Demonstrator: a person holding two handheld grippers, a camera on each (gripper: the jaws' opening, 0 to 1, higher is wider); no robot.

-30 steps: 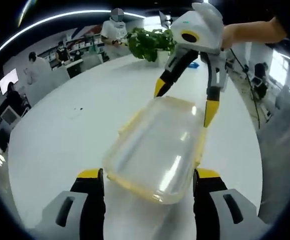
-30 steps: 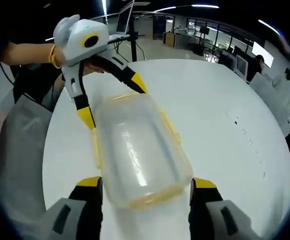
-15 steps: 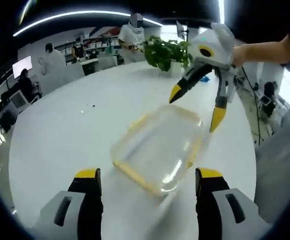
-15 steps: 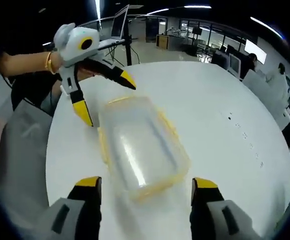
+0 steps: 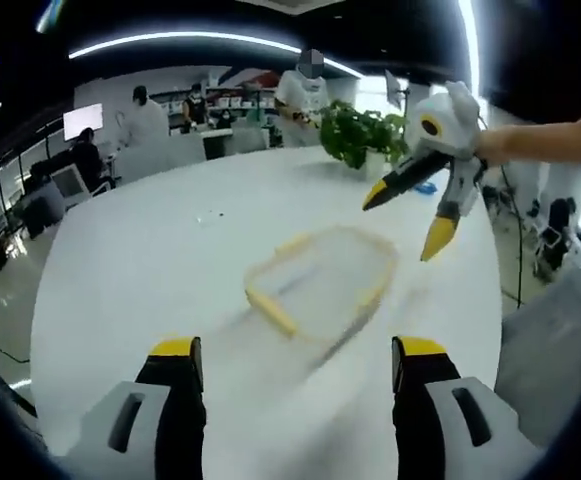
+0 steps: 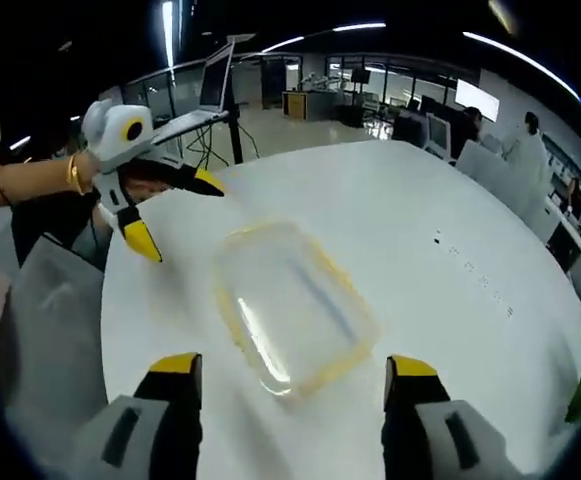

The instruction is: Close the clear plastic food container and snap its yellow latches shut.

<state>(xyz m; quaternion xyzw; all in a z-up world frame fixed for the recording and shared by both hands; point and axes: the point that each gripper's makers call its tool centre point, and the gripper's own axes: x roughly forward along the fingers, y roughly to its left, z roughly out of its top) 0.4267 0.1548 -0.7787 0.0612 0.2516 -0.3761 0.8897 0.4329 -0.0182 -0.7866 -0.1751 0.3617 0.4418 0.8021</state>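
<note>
Left gripper view: both yellow-tipped grippers (image 5: 290, 365) (image 6: 288, 375) hang open, clear of the clear plastic yellow-latched food container (image 5: 320, 285) on the round white table (image 5: 150, 270); lid seemingly seated, latch-pressing judged next.

The clear container (image 6: 292, 305) with yellow latches (image 5: 270, 311) lies closed, flat on the table.

White-bodied tongs (image 5: 292, 365); black jaws, yellow tips; gold bracelet (image 6: 72, 172) on wrist
</note>
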